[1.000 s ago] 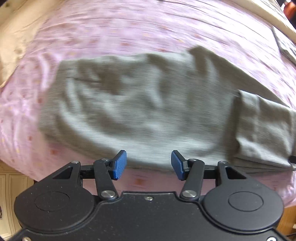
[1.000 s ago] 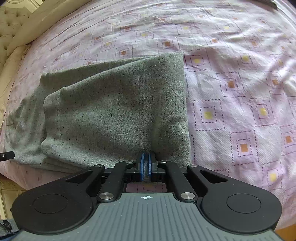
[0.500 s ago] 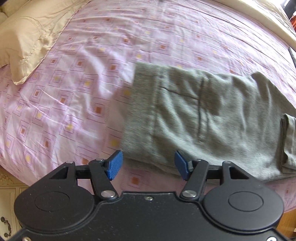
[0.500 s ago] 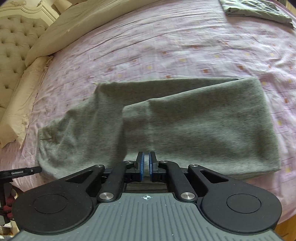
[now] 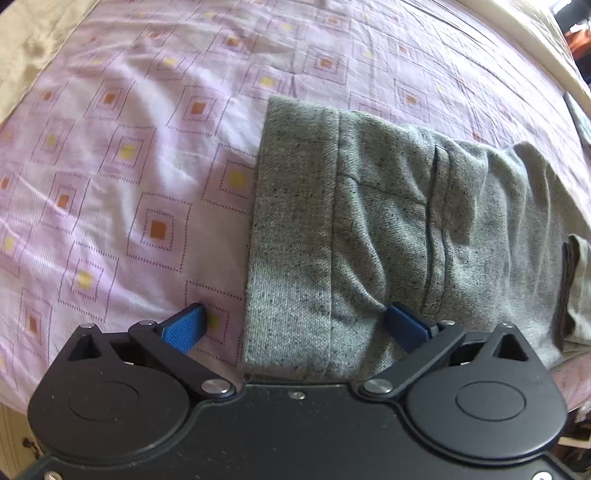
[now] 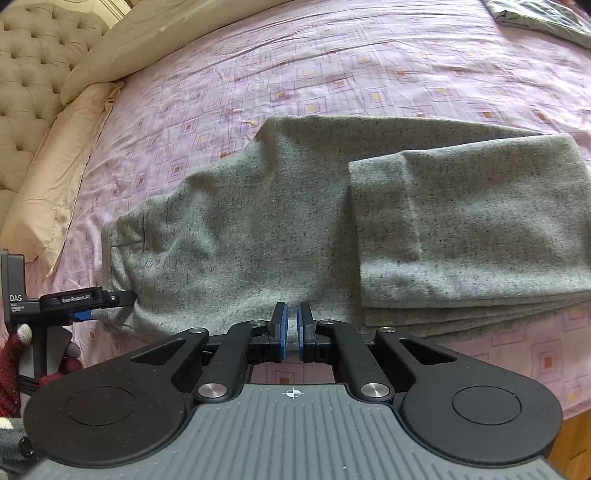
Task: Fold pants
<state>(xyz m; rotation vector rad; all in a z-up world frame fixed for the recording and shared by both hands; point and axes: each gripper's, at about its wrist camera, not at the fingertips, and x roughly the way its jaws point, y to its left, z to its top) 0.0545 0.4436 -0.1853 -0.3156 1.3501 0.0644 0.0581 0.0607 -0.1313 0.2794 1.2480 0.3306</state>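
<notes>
Left wrist view: the left gripper (image 5: 295, 325), its jaws just opened wide, straddled the grey pants' (image 5: 388, 229) waistband (image 5: 291, 236); the right gripper (image 6: 290, 328) was seen closed, empty.

The pants (image 6: 258, 229) lie flat across the bed (image 6: 369, 66), near its front edge, waistband (image 5: 291, 229) at the left end. At the right end, the legs are folded back over themselves, forming a stacked layer (image 6: 472, 221) on top of the lower cloth. Pillows (image 6: 55, 177) lie at the left, against the headboard (image 6: 26, 74). A second folded cloth (image 6: 543, 16) lies on the far right of the bed, well apart. The left gripper (image 5: 295, 325) straddles the waistband's near corner; the right gripper (image 6: 291, 328) hangs before the pants' near edge, just left of the stacked layer.
</notes>
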